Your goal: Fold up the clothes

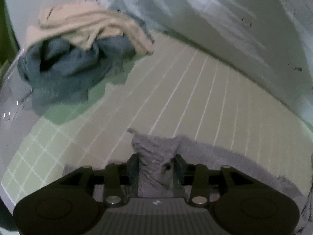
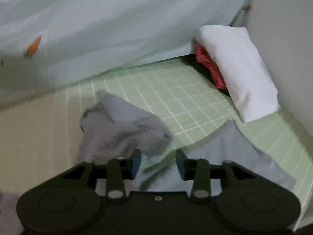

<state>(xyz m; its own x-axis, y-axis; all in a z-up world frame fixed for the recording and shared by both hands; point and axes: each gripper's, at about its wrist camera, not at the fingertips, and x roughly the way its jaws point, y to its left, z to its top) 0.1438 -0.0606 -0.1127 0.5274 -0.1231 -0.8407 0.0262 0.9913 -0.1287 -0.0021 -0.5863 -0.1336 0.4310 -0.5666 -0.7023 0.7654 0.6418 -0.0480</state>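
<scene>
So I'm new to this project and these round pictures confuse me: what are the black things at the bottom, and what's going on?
They are two hand-held grippers a person uses to fold clothes; each carries a wide-angle camera looking along its two fingers. In the left gripper's picture, the left gripper is pinching a bunch of grey cloth. Farther off lies a heap: a beige garment on a dark blue one. In the right gripper's picture, the right gripper is open, holding nothing, above the grey cloth. A folded white item lies over something red. All rest on a green checked sheet.

No readable text, labels, brands or numbers in either wrist view
</scene>
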